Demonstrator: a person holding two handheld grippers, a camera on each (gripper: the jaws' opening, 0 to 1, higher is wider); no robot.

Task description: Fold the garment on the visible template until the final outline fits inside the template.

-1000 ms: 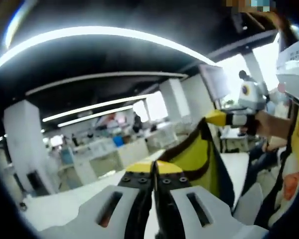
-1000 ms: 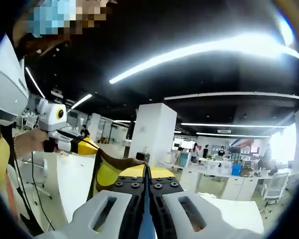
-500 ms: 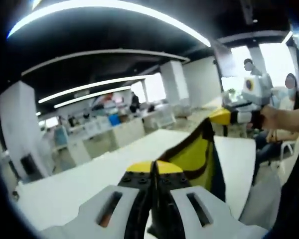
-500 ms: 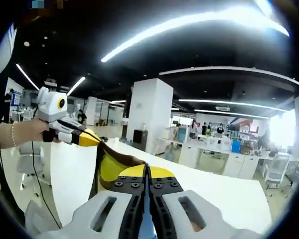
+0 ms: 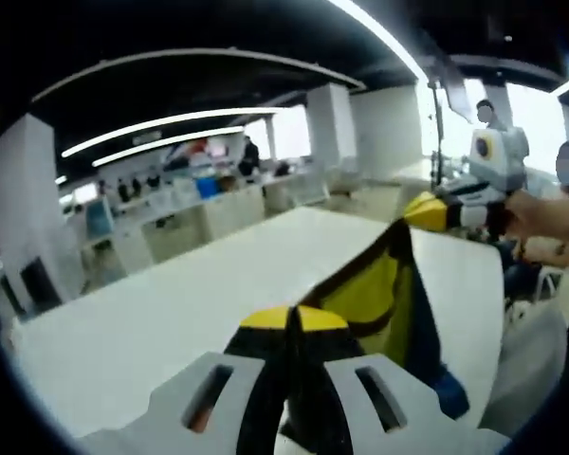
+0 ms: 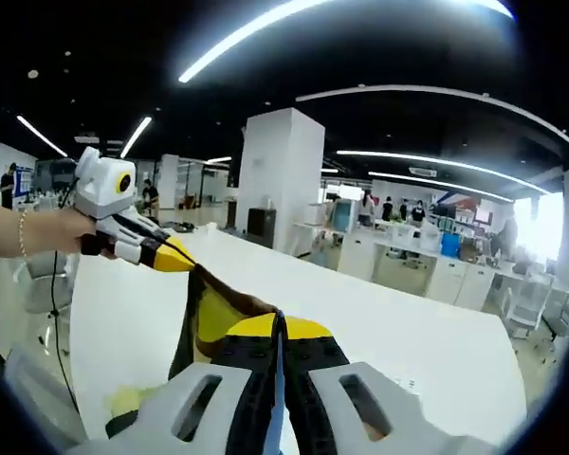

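**Garment held up between two clamped grippers above the bench**

In the left gripper view, the left gripper (image 5: 293,322) has its jaws pressed together on an edge of the garment (image 5: 379,299), a yellow cloth with dark brown trim and a blue patch low on its right. From these jaws the cloth rises up and to the right, stretched to the yellow tips of the right gripper (image 5: 427,212), which pinch its far corner. A hand (image 5: 541,214) grips that tool at the right edge. Beyond the jaws lies the white bench (image 5: 171,313), well below the lifted cloth.

In the right gripper view, the right gripper (image 6: 278,327) shows its jaws closed on the garment (image 6: 213,318), whose yellow panel and dark border run up and to the left from the tips. The cloth ends at the left gripper (image 6: 174,256), whose yellow tips clamp its other corner, held by a hand (image 6: 47,232) wearing a bracelet. The bench (image 6: 389,332) spreads ahead and to the right of the jaws. A pale yellowish shape (image 6: 133,398) lies low left of the jaws; I cannot tell what it is. A white pillar (image 6: 280,180) stands behind the bench.
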